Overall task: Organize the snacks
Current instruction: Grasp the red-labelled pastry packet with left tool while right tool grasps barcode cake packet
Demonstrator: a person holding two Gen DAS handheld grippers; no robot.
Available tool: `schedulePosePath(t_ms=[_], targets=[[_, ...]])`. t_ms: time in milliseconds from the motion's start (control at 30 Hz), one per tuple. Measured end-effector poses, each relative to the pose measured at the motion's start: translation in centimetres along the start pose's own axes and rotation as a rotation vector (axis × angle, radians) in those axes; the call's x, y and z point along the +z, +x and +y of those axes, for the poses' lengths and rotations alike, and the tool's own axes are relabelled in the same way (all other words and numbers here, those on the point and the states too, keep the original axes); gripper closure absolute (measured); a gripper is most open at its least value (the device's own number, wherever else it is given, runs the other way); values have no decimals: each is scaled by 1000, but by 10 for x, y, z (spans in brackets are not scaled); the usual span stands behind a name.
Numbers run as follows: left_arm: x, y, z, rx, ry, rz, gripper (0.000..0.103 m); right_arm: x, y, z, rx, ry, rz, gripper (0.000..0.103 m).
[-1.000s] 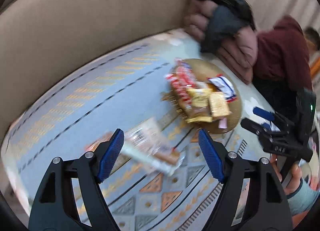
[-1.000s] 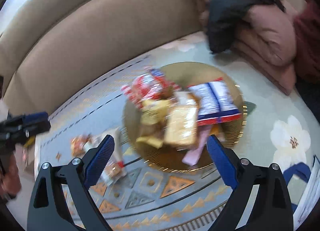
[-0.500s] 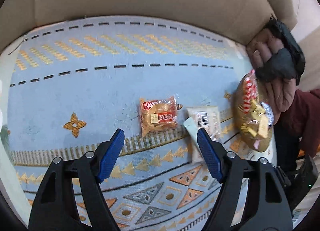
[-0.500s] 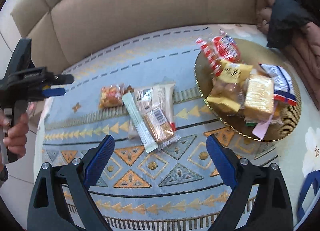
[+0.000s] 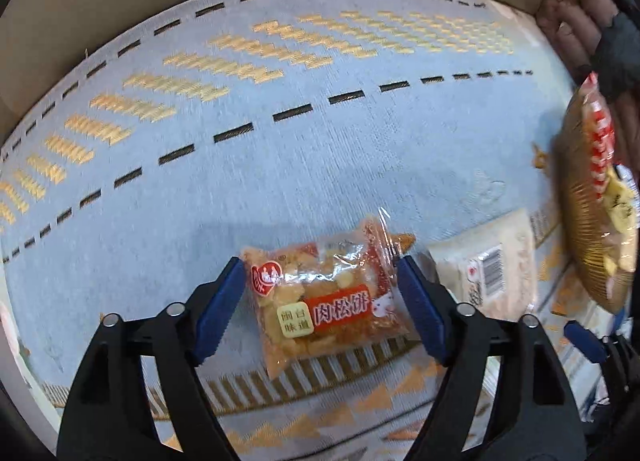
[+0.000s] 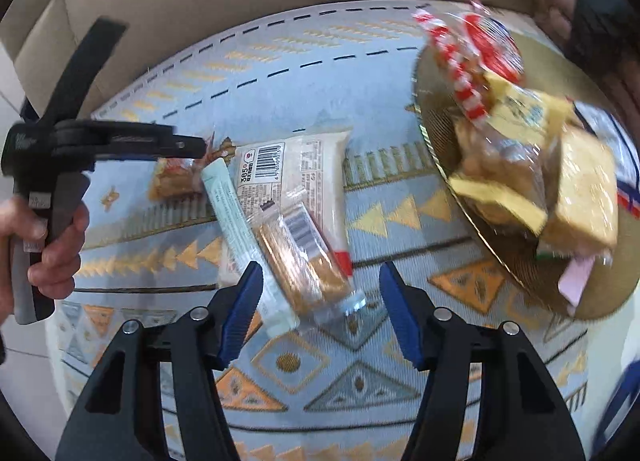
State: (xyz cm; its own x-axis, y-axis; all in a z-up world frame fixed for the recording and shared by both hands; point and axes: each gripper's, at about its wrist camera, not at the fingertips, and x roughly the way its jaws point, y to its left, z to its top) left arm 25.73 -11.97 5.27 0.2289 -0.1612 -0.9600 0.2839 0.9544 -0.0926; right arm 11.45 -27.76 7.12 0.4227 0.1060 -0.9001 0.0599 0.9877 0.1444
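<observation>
Straddling the orange cake packet [image 5: 326, 297] with open jaws, the left gripper [image 5: 320, 301] risks pinching only crinkly film; the right gripper [image 6: 320, 311], jaws just narrowing yet open, may snag the six-o'clock bar [image 6: 306, 261].

**Legible markings on the snack packets**

Orange snack packet [image 5: 326, 297]: red band reads "肉松饼"; a pale tag beside it carries four characters, too small to confirm. White packet [image 6: 292, 177]: barcode and "365". Remaining print is blurred.
</observation>
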Motion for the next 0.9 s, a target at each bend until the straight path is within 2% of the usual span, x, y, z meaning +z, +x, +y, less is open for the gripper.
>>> schedulePosePath(t_ms=[67,200,300,333,367,433,567,700,800,900], targets=[[0,1,-5,15,35,-1,25,2,9,8,-40,-38,-1,44],[1,2,1,-14,28,-3,31,1,26,15,-72,-86,20,44],[-4,2,7,-61,17,7,42,0,30,15,-84,-92,11,46],[-6,1,9,-60,26,2,44,0,30,15,-83,-96,12,60],[-9,-1,7,-58,40,-3,47,-1,31,16,-60,-104,19,66],[-17,-5,8,-76,61,2,49,-4,28,19,-68,-118,6,69],[-58,-28,17,-145,62,28,49,-15,10,12,-32,-88,-12,69],[-112,-48,25,-147,63,72,49,-42,-22,-5,8,-19,-35,69],[-160,-50,41,-146,-42,112,49,-67,-31,-18,26,26,-1,69],[-188,-43,57,-147,-177,106,47,-93,-22,-26,19,53,79,68]])
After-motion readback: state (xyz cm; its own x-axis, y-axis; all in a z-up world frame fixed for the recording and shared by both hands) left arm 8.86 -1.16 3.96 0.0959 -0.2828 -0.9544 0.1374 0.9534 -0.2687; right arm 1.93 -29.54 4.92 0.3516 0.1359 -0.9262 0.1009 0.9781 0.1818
